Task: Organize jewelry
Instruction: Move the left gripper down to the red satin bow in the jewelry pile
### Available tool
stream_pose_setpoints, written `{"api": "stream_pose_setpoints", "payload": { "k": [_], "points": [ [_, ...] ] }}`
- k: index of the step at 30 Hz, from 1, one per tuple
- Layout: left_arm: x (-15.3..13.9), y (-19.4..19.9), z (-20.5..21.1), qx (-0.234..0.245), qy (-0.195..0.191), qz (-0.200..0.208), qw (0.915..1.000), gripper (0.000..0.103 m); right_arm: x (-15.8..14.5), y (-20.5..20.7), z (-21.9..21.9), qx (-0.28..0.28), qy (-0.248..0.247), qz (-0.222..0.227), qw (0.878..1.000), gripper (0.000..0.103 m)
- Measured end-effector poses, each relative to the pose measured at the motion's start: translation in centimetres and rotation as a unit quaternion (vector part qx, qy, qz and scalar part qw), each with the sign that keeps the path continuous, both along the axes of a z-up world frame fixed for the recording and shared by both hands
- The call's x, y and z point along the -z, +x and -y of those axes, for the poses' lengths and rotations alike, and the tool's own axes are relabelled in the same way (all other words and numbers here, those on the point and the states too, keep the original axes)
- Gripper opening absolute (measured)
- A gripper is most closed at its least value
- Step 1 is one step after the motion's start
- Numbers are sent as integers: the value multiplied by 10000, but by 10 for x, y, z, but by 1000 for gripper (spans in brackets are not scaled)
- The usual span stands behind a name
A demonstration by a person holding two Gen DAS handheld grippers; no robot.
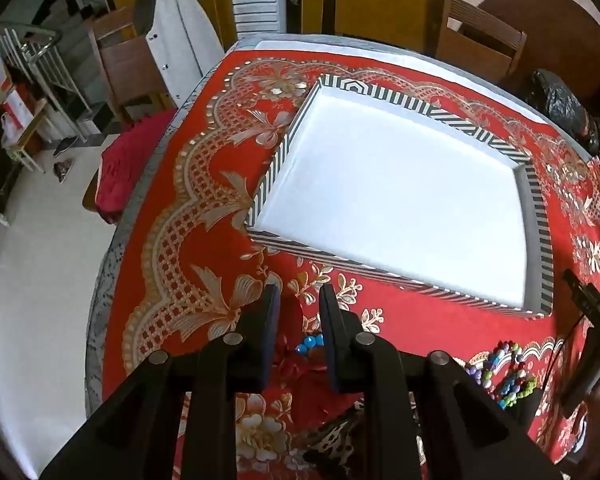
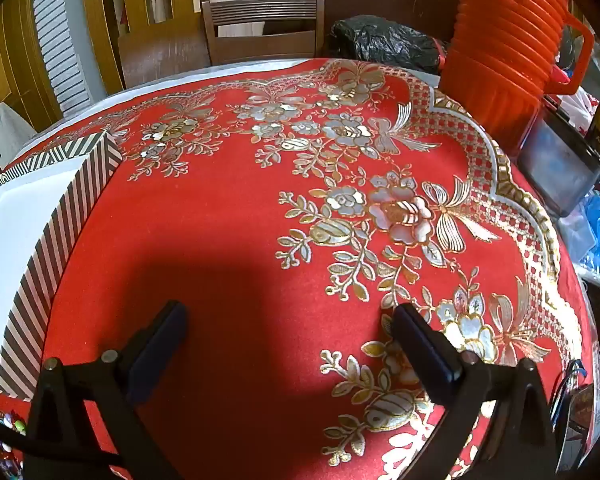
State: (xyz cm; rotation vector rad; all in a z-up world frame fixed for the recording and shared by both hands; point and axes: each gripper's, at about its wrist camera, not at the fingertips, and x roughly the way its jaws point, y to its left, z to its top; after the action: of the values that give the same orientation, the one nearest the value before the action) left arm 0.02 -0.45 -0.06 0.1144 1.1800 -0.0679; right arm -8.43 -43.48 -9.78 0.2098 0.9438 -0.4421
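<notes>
A striped black-and-white tray (image 1: 274,160) with a bare white floor lies on the red floral tablecloth (image 1: 204,240); its corner shows in the right wrist view (image 2: 76,196). My left gripper (image 1: 300,300) hovers just before the tray's near wall, its jaws narrowly apart around blue beads (image 1: 309,342) of a bracelet that hangs low between the fingers. A heap of coloured bead jewelry (image 1: 504,368) lies at the lower right, and shows at the right wrist view's lower left edge (image 2: 8,432). My right gripper (image 2: 290,312) is wide open and empty above the cloth.
Wooden chairs (image 2: 260,28) stand around the table. A black plastic bag (image 2: 384,44), an orange ribbed jug (image 2: 512,32) and a dark box (image 2: 560,168) stand at the table's far right. A black cable and device (image 1: 592,344) sit by the jewelry heap.
</notes>
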Motion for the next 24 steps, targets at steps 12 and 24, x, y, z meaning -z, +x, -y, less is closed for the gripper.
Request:
{"api": "stream_pose_setpoints", "payload": {
  "k": [12,24],
  "points": [
    [-8,-35,-16,215,-249,25,9995,7,-3,-7,-2,-78,149,-316,9994,103],
    [-22,-71,-17,574,-499,106,9970,7,-99,-92,-87,-517,735,-180,9958,103]
  ]
}}
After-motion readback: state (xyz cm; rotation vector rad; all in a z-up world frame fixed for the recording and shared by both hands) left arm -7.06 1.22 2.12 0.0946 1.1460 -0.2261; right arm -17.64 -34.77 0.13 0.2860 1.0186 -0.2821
